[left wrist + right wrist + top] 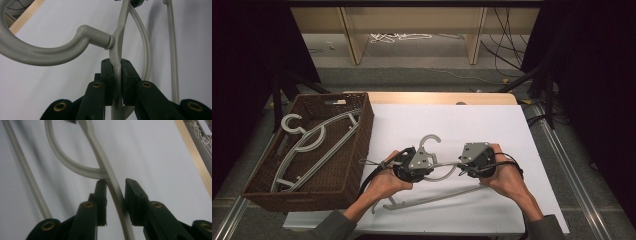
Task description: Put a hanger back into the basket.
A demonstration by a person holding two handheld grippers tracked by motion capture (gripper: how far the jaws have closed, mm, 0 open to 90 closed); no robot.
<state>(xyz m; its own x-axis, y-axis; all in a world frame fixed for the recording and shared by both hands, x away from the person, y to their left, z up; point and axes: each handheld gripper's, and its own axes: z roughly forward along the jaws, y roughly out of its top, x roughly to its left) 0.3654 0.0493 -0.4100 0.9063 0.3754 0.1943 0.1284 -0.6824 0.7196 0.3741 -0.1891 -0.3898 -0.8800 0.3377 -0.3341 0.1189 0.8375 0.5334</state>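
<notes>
A grey plastic hanger lies across the white table top, with its hook pointing away from me. My left gripper is shut on the hanger's arm just below the hook's neck; in the left gripper view the pads squeeze the arm and the hook curls off to the left. My right gripper faces it from the right. Its jaws straddle the other arm with small gaps, open. The hanger's bottom bar runs beside it.
A brown wicker basket stands at the table's left edge and holds other grey hangers. The white sheet stretches behind the hands. Beyond the wooden table edge are floor cables and table legs.
</notes>
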